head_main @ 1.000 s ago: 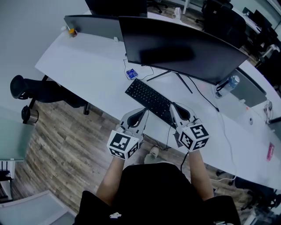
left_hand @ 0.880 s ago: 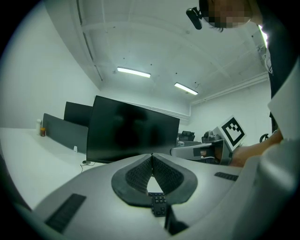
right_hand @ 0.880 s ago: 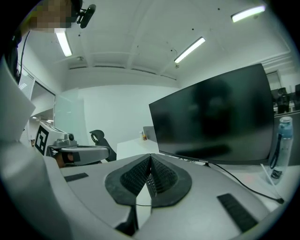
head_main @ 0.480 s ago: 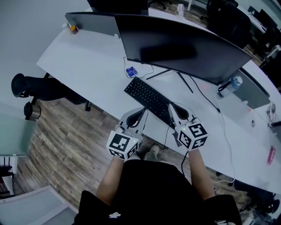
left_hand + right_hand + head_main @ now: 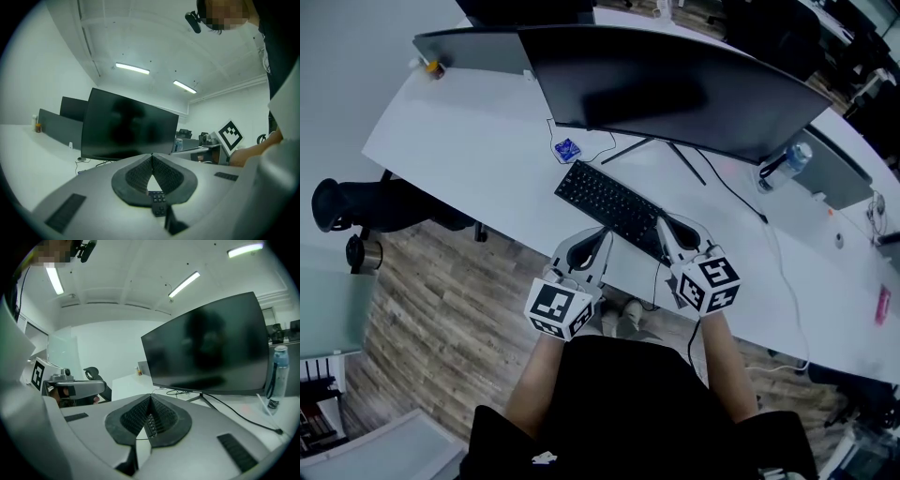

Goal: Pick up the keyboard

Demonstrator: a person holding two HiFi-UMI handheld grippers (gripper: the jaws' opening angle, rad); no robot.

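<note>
The black keyboard (image 5: 607, 205) lies slantwise on the white desk (image 5: 469, 141), in front of the big curved monitor (image 5: 675, 84). My left gripper (image 5: 601, 233) hovers at the keyboard's near long edge, jaws shut with nothing between them. My right gripper (image 5: 661, 225) is over the keyboard's right end, shut and empty too. In the left gripper view the closed left gripper (image 5: 151, 156) frames a few keys of the keyboard (image 5: 158, 199) below the tips. Keys of the keyboard (image 5: 151, 423) also show under the closed right gripper (image 5: 150, 397) in the right gripper view.
A water bottle (image 5: 788, 166) stands right of the monitor stand. A small blue item (image 5: 567, 150) and cables lie behind the keyboard's left end. A black office chair (image 5: 366, 202) stands off the desk's left. Grey dividers (image 5: 478, 52) line the back edge.
My right gripper has sunk slightly toward the keyboard's right end. The left gripper has stayed in place. The head view has shifted a little, and both jaws have stayed shut.
</note>
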